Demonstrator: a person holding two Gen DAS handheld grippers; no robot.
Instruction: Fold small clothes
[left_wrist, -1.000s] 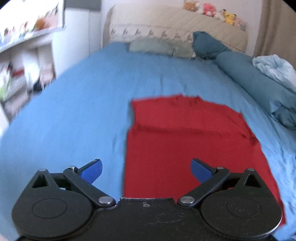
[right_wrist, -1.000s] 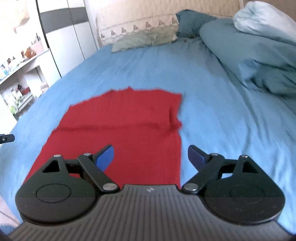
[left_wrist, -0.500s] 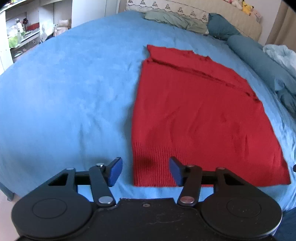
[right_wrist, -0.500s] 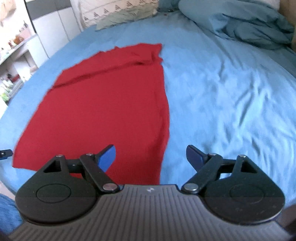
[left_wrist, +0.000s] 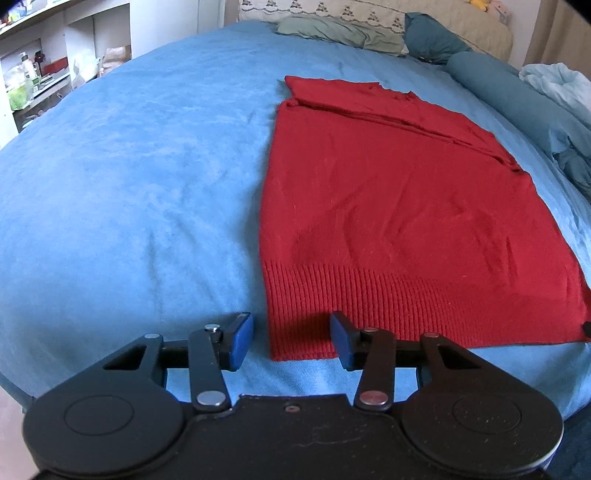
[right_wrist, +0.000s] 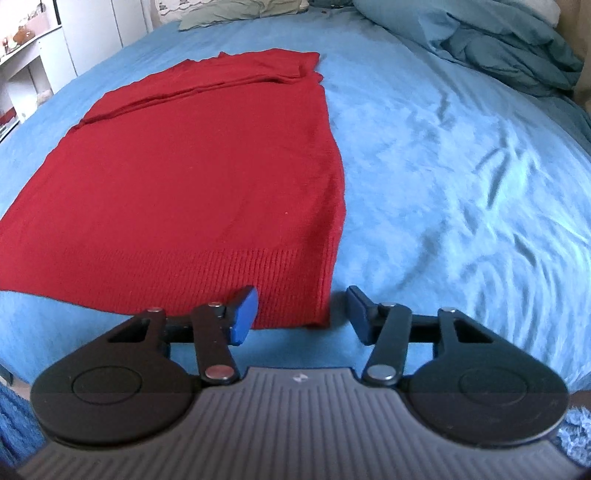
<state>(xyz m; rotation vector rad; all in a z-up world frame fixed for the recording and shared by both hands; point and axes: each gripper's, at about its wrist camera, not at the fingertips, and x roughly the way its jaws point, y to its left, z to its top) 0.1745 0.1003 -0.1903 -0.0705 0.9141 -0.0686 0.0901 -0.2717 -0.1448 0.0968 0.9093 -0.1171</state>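
Both jaws are closing — my left gripper (left_wrist: 291, 339) straddles the near-left hem corner of the red ribbed knit garment (left_wrist: 388, 206), my right gripper (right_wrist: 301, 314) the near-right corner — flat on the blue bed (left_wrist: 129, 184).

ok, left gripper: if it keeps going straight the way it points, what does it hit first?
Most likely the near left corner of the red knit garment, at its ribbed hem. The left gripper brackets that corner, jaws closing, pads not yet on the cloth. Depth is unclear; the blue bedcover lies right beneath.
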